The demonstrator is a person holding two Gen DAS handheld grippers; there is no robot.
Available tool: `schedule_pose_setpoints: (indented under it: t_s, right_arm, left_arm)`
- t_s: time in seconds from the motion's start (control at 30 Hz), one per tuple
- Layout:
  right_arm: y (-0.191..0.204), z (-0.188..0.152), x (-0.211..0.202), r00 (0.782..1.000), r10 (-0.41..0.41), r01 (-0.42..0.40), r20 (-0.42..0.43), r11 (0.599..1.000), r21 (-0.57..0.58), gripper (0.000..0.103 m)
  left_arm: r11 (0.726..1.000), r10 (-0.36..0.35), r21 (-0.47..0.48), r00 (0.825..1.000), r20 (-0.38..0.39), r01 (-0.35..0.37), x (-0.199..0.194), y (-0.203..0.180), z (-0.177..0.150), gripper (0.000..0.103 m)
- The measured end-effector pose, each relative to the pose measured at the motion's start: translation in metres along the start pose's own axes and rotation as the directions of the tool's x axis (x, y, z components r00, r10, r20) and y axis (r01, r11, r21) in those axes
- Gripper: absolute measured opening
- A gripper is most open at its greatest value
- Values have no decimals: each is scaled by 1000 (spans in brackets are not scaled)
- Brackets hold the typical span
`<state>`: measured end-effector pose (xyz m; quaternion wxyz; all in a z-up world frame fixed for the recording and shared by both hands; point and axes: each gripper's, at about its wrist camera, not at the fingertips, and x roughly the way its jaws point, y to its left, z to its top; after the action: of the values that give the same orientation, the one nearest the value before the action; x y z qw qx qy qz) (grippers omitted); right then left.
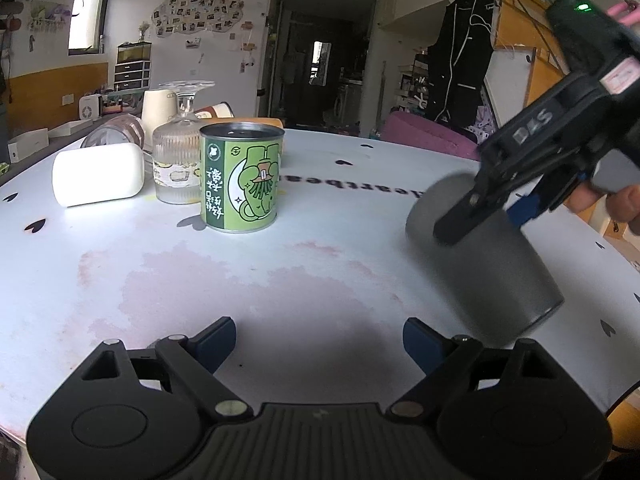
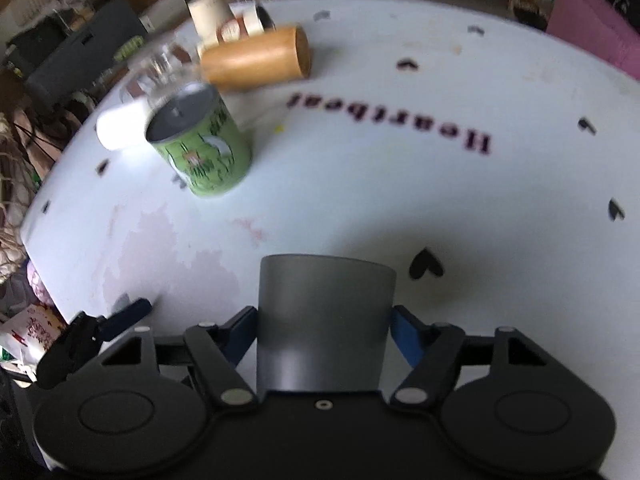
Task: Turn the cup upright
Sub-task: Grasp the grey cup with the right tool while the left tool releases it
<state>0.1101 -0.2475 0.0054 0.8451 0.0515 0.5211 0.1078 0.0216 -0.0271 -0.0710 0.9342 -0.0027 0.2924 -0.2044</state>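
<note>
A plain grey cup [image 1: 492, 256] is held tilted above the white table [image 1: 280, 280] at the right. My right gripper [image 1: 486, 220] is shut on it, its fingers clamping the cup's sides. In the right wrist view the grey cup [image 2: 324, 320] fills the space between the blue pads [image 2: 404, 336], its far end pointing away over the table. My left gripper [image 1: 318, 344] is open and empty, low over the table's near edge; one of its fingers shows in the right wrist view [image 2: 124, 316].
A green can [image 1: 240, 178] stands mid-table. Behind it are an upside-down stemmed glass [image 1: 180, 156], a white cup on its side [image 1: 98, 174], a brown cup lying down [image 2: 256, 60] and paper cups [image 1: 160, 108]. A pink chair [image 1: 428, 138] is beyond the far edge.
</note>
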Motion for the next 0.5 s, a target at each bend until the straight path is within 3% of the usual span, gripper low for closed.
schedule_pose_setpoints:
  t_s: [0.13,0.27,0.37,0.5]
  right_arm:
    - [-13,-5,-30,991,-15,16,136,1000,-6,73]
    - [-39,-4,-51,965,-86,83,248,996,21,73]
    - [-69,-6,-63,928,-168,153,333,986,71,73]
    - [-110,-9,-65,849,-342,315,403,940,133,72]
  left_arm:
    - [1000,-2,6,1000,3,2,-1,-2,0,91]
    - [1000,-6,13,1000,3,6,0,-5,1,91]
    - [1000,-7,18,1000,2,7,1,-6,1,91]
    - [1000,-6,23,1000,-2,6,2,-8,2,91]
